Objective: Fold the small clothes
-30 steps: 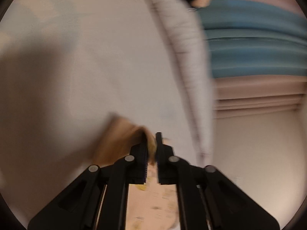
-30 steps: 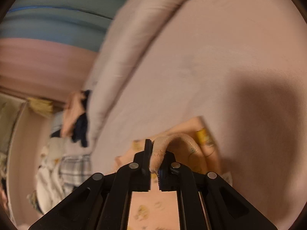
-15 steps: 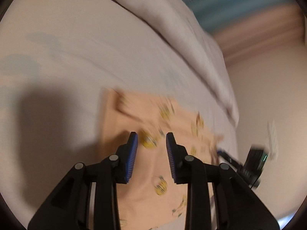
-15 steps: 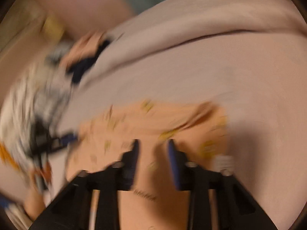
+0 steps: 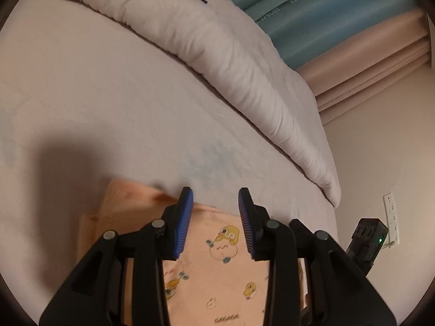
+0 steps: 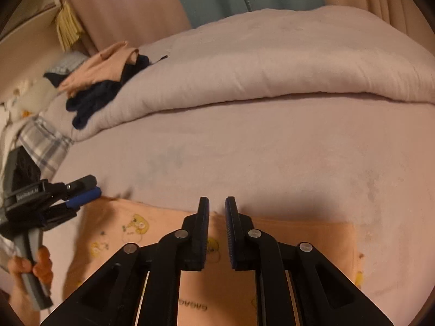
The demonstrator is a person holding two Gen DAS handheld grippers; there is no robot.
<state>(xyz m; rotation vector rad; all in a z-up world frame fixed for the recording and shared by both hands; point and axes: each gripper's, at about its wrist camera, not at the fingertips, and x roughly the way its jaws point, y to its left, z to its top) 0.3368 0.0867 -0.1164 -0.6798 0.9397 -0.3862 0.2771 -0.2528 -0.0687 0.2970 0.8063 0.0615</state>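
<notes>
Left wrist view: my left hand-held gripper, jaws just widening and empty, hovers over the peach duck-print garment lying flat on the bed. My right hand-held gripper has just been narrowing, holding nothing. Beyond, bare sheet, then a rolled duvet and clothes pile.

Bed: peach garment flat near edge (duck print), rumpled duvet behind, seemingly bearing clothes pile.
</notes>
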